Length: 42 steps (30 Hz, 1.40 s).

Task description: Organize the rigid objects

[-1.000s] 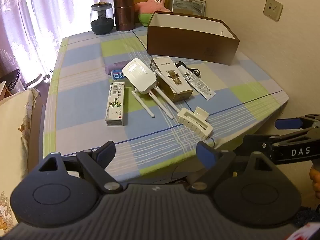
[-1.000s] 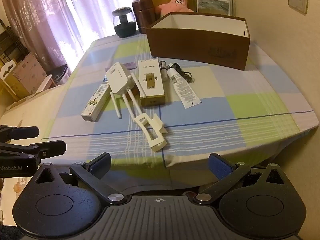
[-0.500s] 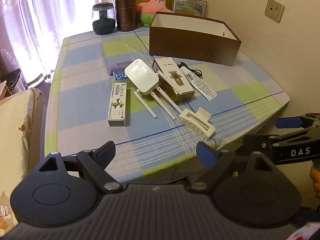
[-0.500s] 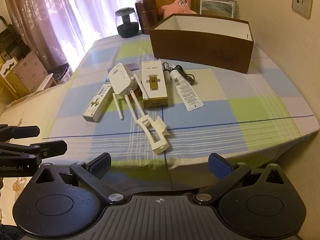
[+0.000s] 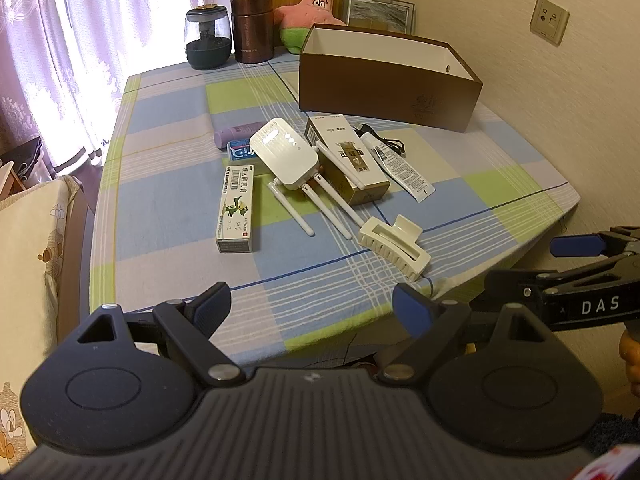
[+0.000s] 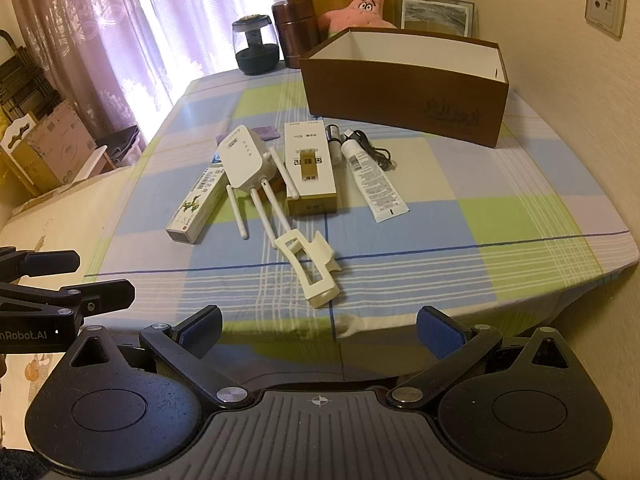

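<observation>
Backlit purple curtains (image 5: 60, 52), cream wall (image 5: 560, 128) with sockets (image 5: 549, 20), checked tablecloth (image 6: 500, 216)

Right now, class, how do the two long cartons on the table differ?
The green-printed carton is slimmer and white, lying left of the router; the gold carton is wider, lying right of it. One antenna rests across the gold carton; none crosses the green-printed carton. Both lie flat, closed.

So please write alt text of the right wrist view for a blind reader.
The open right gripper hovers off the near edge of a checkered table, holding nothing. A cream hair claw, white router and small boxes lie before an open brown box.
</observation>
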Each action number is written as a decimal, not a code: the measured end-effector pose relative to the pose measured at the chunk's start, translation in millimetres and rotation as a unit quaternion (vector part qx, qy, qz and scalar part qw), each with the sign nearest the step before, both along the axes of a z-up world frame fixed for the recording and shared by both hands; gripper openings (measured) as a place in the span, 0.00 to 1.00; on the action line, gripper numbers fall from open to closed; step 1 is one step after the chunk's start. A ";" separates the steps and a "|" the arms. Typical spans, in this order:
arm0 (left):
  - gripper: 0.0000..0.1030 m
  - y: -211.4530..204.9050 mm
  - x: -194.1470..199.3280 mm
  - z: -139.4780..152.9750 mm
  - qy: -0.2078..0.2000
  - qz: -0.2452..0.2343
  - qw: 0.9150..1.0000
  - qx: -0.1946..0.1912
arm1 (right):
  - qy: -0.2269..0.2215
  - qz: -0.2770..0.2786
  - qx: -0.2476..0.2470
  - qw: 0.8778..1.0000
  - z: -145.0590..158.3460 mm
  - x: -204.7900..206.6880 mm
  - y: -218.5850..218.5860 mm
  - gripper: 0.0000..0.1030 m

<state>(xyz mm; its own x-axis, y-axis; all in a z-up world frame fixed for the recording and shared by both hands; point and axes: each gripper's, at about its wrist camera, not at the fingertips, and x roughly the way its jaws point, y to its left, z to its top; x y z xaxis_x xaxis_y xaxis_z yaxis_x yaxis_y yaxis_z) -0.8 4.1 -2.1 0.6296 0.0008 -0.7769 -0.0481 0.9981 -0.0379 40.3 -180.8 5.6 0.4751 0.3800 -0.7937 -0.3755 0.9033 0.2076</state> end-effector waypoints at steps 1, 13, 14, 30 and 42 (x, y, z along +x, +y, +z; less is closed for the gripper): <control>0.83 0.0 -0.1 -0.1 0.000 0.000 1.000 0.000 | 0.000 0.000 0.000 1.000 -0.1 0.0 0.1 0.98; 0.83 -0.2 -0.1 -0.1 0.000 0.000 1.000 0.000 | 0.000 0.001 0.000 1.000 -0.8 0.5 0.7 0.98; 0.83 -0.2 0.0 -0.1 0.000 0.000 1.000 0.000 | 0.000 0.001 -0.001 1.000 -1.0 0.8 0.9 0.98; 0.83 0.5 -0.1 3.1 0.000 0.001 1.000 0.000 | -0.002 0.005 -0.003 1.000 0.6 0.8 8.1 0.98; 0.83 0.8 -0.4 2.9 0.000 0.001 1.000 0.000 | -0.002 0.006 -0.003 1.000 0.2 0.4 8.5 0.98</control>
<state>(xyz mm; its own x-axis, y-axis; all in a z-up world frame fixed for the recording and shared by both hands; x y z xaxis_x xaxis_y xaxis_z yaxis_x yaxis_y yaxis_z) -1.2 4.9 0.8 0.6302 0.0025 -0.7765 -0.0510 0.9980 -0.0381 40.7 -172.3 5.8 0.4745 0.3804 -0.7939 -0.3868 0.9002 0.2002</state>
